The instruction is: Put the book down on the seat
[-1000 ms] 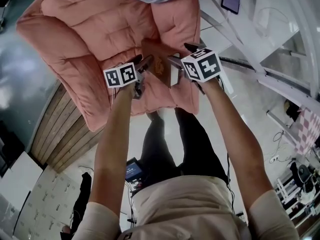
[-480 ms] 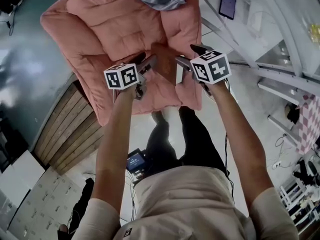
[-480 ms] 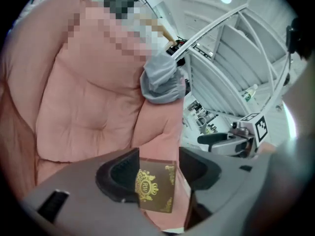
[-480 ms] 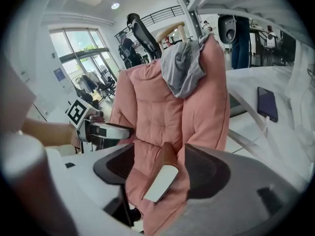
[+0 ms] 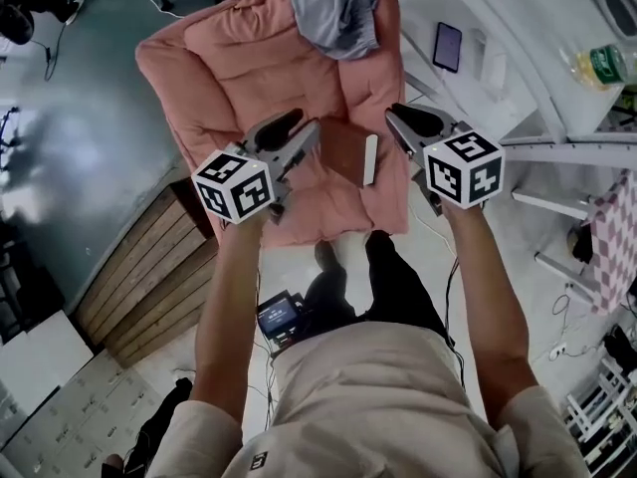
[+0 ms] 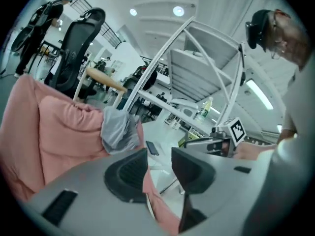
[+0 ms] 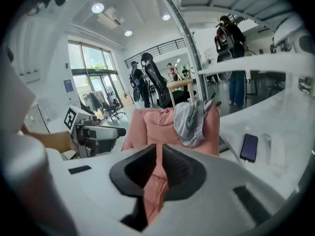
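Status: book [image 5: 345, 150] is on the seat [image 5: 249, 78] — dead ahead at 12 o'clock, toward the cushion's front-right. It looks cover-up, with the white page edge facing 3 o'clock. Nothing touches it.

Claws: left claw [image 5: 304, 139] is at 9 o'clock of the book, right claw [image 5: 398, 122] at 2 o'clock, both above it and clear. Both have just been closing on nothing. The left has a plain gap between its jaws; the right is nearly together, only a thin slit between (just pink cushion showing through).

Put-down looks done to me. Risks from here:
- The cushion is soft and puffy and the book lies near its front lip — if the padding gives or slopes, the book could slide toward 6 o'clock onto the floor.
- Either claw swinging low across the middle could clip the book and tip it.
- The grey cloth [image 5: 333, 13] draped on the backrest at 12 o'clock could slip down over the book.

Suggest pulling both claws straight back, no sideways sweep.
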### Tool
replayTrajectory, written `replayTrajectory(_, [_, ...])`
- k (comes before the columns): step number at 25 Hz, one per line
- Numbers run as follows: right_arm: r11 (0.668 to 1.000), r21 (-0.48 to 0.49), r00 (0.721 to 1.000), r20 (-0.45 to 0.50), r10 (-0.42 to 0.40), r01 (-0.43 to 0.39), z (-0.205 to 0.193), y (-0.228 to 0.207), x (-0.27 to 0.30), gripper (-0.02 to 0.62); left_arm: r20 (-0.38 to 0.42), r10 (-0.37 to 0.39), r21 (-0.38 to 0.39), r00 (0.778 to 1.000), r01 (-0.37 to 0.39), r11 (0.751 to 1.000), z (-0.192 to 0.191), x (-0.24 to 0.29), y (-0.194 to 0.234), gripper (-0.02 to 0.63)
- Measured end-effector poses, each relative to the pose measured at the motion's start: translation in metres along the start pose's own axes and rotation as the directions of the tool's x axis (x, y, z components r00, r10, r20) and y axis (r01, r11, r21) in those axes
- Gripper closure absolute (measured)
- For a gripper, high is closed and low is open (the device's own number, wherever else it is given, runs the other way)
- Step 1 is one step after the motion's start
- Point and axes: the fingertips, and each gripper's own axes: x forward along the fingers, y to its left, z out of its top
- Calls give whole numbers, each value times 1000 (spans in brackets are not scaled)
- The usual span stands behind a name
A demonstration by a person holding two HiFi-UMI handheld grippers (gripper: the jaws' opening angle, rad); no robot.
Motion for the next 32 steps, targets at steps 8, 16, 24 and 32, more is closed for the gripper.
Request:
replayTrajectory(8, [995, -100, 975, 220, 22, 0, 106, 61, -83, 606, 101, -45, 211, 994, 23, 977, 102, -83, -80, 528])
replayTrajectory(16, [967, -255, 937, 337, 94, -5, 170, 140, -156, 606, 214, -65, 320, 975, -7, 947, 163, -159, -140, 560])
replayTrajectory(24, [936, -352, 911, 393, 127, 21, 193, 198, -219, 606, 276, -117, 471, 954, -29, 881, 197, -218, -206, 563])
replayTrajectory(32, [906, -422, 907, 395, 146, 38, 194, 238, -261, 606, 317, -135, 551, 939, -66, 832, 206, -255, -250, 563])
